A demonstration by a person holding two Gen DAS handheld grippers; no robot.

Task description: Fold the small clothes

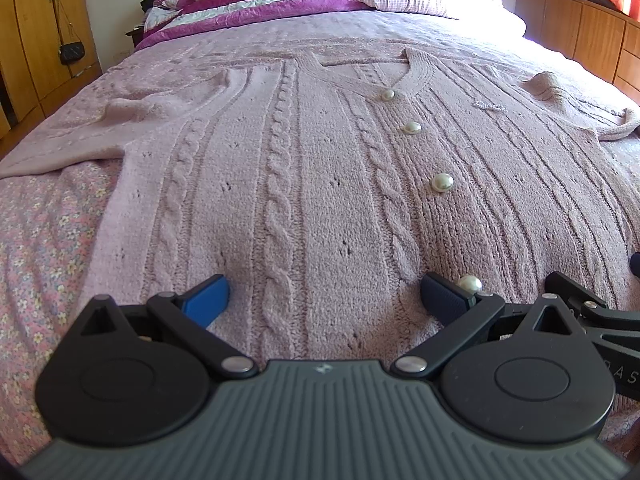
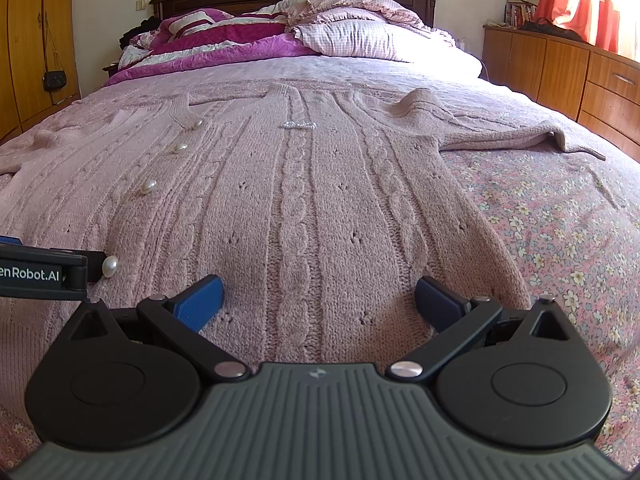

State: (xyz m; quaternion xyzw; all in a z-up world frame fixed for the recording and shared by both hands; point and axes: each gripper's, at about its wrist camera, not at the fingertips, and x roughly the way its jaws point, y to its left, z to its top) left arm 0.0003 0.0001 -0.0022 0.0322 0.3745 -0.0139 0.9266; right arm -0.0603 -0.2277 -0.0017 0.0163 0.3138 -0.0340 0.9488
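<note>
Pink cardigan [image 1: 320,168] lies flat, buttoned, on the floral bedsheet [image 2: 560,220]. Left gripper [image 1: 324,296] and right gripper [image 2: 318,298] both spread wide at its hem, gripping nothing.

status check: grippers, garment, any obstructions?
Left gripper open, right gripper open, both at the hem. Pink cable-knit cardigan with pearl buttons flat on bed, unfolded, sleeves out. Nothing on it.

A home bedroom: bed [image 2: 540,216] (floral sheet), pillows [image 2: 360,38], wooden wardrobe [image 1: 36,32].
</note>
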